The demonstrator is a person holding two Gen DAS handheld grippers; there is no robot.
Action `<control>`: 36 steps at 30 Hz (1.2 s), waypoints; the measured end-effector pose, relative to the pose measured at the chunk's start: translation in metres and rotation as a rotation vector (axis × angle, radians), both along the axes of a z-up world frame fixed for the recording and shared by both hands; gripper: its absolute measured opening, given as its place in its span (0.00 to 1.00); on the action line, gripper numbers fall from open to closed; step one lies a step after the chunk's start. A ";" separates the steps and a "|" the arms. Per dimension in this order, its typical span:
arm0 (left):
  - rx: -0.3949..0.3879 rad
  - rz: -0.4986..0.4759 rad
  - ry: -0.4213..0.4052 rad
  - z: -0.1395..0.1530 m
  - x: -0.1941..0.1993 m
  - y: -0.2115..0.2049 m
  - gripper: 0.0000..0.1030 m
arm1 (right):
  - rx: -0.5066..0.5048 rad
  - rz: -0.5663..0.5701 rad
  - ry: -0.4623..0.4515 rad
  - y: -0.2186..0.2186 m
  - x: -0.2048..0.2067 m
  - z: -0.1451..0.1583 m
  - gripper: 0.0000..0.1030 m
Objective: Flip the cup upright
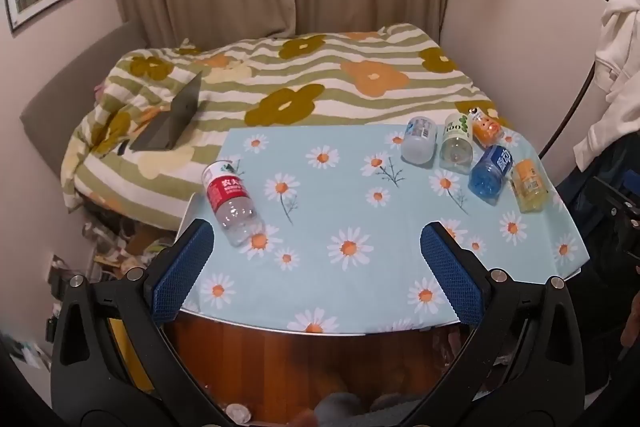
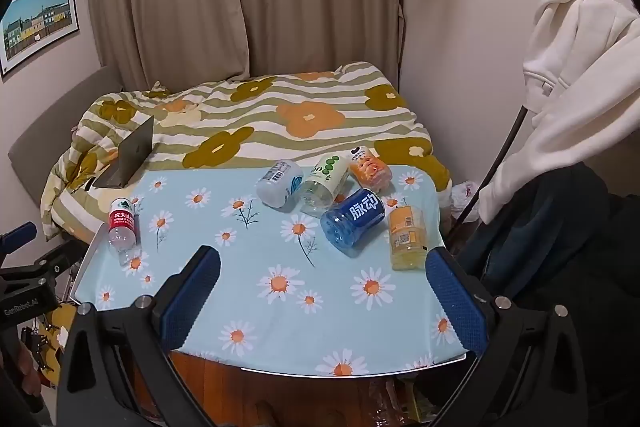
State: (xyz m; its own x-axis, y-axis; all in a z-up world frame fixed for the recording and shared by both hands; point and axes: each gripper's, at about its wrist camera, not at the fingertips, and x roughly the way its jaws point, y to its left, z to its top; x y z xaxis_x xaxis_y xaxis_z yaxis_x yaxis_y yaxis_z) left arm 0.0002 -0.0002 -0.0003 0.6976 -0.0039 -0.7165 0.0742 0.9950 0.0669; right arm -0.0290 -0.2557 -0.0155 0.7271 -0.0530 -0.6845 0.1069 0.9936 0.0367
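Clear bottles [image 2: 122, 227] sideways, seemingly empty

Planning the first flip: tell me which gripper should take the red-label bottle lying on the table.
Left. The red-label bottle lies just beyond the open left gripper, by its left finger. From the open right gripper it sits far across the table.

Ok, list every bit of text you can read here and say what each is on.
"脉动": blue bottle.
"农夫山": red-label bottle; smaller print blurred.
"100": green-dotted bottle.
"GenRobot.AI": left claw's body.
White-label bottle: barcode, print unreadable.
Orange bottle and yellow bottle: print too small.
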 end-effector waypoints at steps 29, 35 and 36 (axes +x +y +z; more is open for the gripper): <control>-0.002 0.005 -0.027 0.013 0.004 0.003 1.00 | 0.001 -0.007 -0.005 0.003 0.000 0.007 1.00; -0.003 0.003 -0.029 0.013 0.002 0.005 1.00 | -0.002 -0.006 -0.007 0.004 0.000 0.007 1.00; -0.003 0.003 -0.029 0.013 0.003 0.005 1.00 | -0.002 -0.006 -0.006 0.003 0.000 0.007 1.00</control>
